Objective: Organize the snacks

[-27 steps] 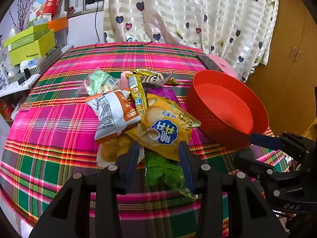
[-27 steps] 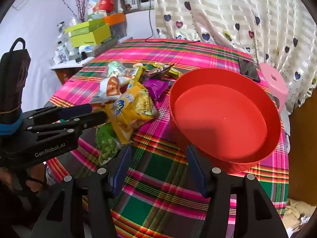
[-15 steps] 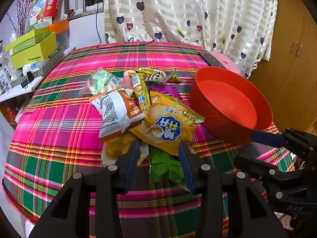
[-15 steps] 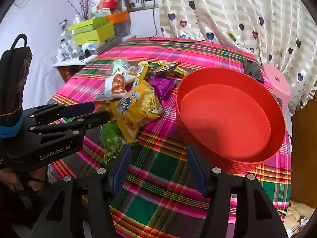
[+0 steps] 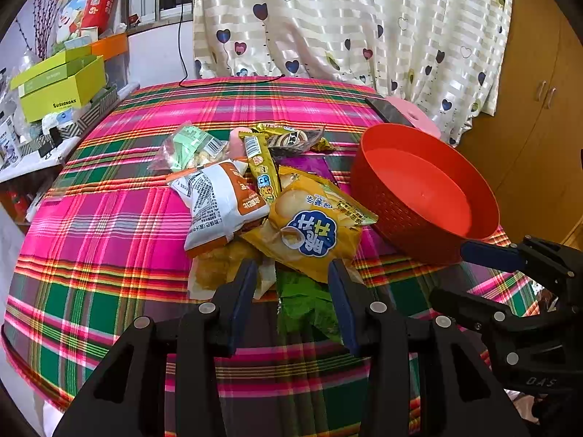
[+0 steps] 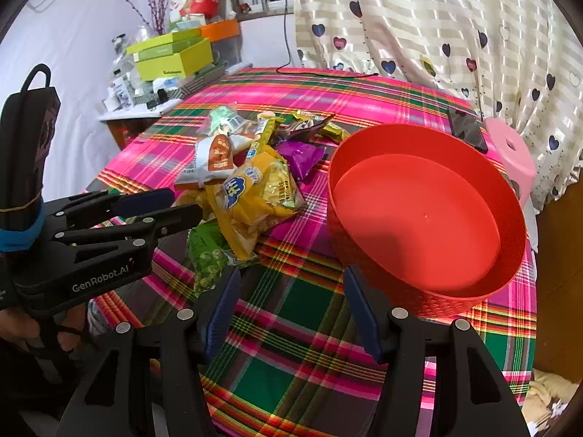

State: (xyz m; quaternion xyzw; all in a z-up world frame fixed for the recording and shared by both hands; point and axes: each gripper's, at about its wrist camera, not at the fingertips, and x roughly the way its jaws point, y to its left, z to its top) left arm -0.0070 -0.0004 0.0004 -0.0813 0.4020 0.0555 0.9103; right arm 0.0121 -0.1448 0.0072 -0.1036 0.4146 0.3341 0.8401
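While both tongs hang spread and empty, the snack pile [image 5: 266, 204] sits just ahead of the left tongs [image 5: 291, 284]; green pack [image 5: 306, 302] mostly buried, bowl [image 6: 422, 215] ahead-right of right tongs [image 6: 291, 291].

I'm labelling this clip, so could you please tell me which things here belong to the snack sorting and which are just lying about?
For the job:
snack pile
yellow chip bag
green bag
red basket
left gripper, open
right gripper, open

Lying about:
phone
pink stool
green boxes
cable
curtain
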